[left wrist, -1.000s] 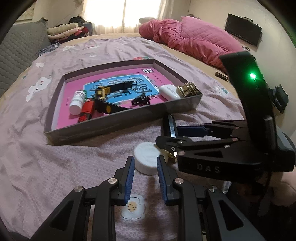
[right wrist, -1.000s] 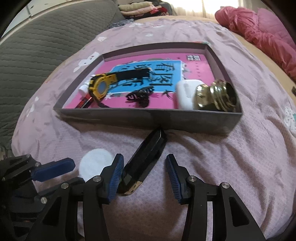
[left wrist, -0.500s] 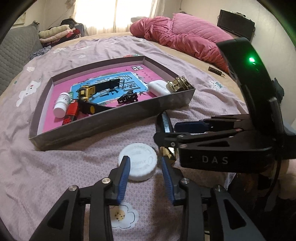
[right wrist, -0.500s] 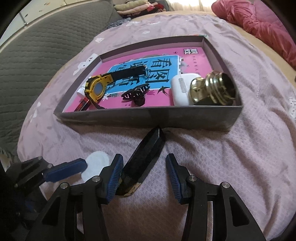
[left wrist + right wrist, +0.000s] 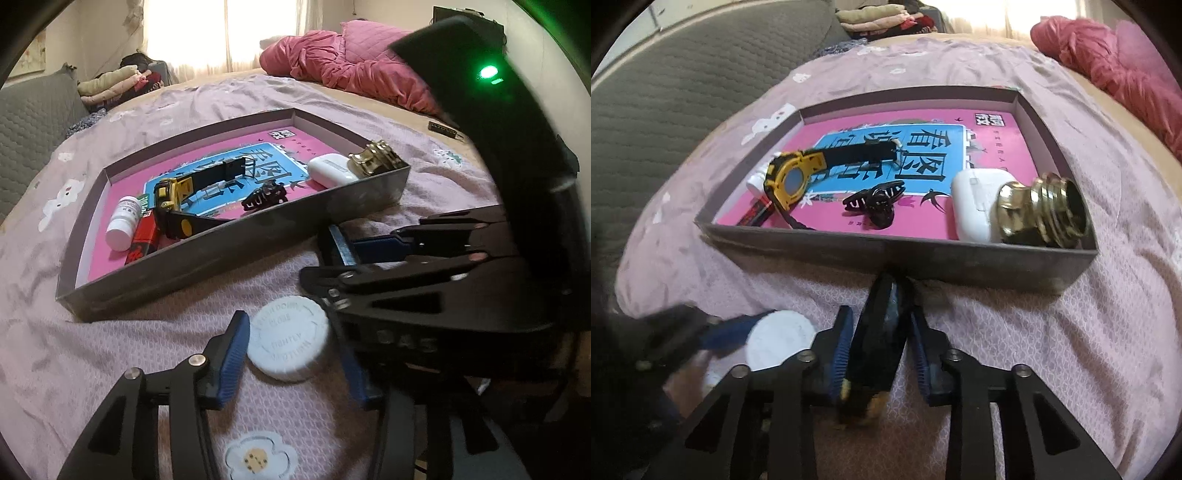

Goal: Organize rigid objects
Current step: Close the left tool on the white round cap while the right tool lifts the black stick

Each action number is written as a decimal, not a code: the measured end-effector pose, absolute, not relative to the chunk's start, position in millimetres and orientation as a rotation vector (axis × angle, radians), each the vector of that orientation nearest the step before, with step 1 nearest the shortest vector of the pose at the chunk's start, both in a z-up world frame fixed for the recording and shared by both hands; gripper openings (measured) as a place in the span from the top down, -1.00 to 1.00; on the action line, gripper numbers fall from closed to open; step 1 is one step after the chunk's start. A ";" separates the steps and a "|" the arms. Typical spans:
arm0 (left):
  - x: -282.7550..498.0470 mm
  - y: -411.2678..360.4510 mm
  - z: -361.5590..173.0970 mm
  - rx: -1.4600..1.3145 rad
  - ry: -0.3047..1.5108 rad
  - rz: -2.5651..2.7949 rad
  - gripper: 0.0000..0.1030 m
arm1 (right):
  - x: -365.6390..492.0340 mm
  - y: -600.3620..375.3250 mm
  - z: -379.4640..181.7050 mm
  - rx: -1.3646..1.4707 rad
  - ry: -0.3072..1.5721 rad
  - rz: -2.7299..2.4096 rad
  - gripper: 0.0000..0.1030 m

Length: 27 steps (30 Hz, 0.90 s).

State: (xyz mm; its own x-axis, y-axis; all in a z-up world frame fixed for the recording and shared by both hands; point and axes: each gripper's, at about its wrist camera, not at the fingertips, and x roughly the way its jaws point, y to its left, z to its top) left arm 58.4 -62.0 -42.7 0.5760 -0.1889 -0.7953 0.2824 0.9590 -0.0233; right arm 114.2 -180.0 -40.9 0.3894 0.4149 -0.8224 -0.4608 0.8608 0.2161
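two grasps could be lost: the white cap (image 5: 289,338) is only straddled by the open left gripper (image 5: 291,363), while the black case (image 5: 877,339) is barely pinched by the right gripper (image 5: 881,354) on the soft bed (image 5: 1015,325).

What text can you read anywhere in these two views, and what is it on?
"CLOSE TIGHTLY": embossed on the white cap, only partly legible; the rest of its ring of text is too faint.
"DAS": on the right gripper body, blurred.
"看图": large black characters on the box liner, seen upside down; other characters and small print unreadable.
White bottle and red tube labels: too small.
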 end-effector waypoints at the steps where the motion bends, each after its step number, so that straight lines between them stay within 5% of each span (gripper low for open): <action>1: 62.4 -61.2 -48.3 0.098 0.950 -0.284 -0.02 | 114.1 -183.5 -40.6 -0.041 1.034 0.560 0.51; 27: 63.9 -3.3 0.0 -0.124 0.796 -0.240 0.04 | 95.2 -201.0 -3.2 0.013 0.889 0.618 0.51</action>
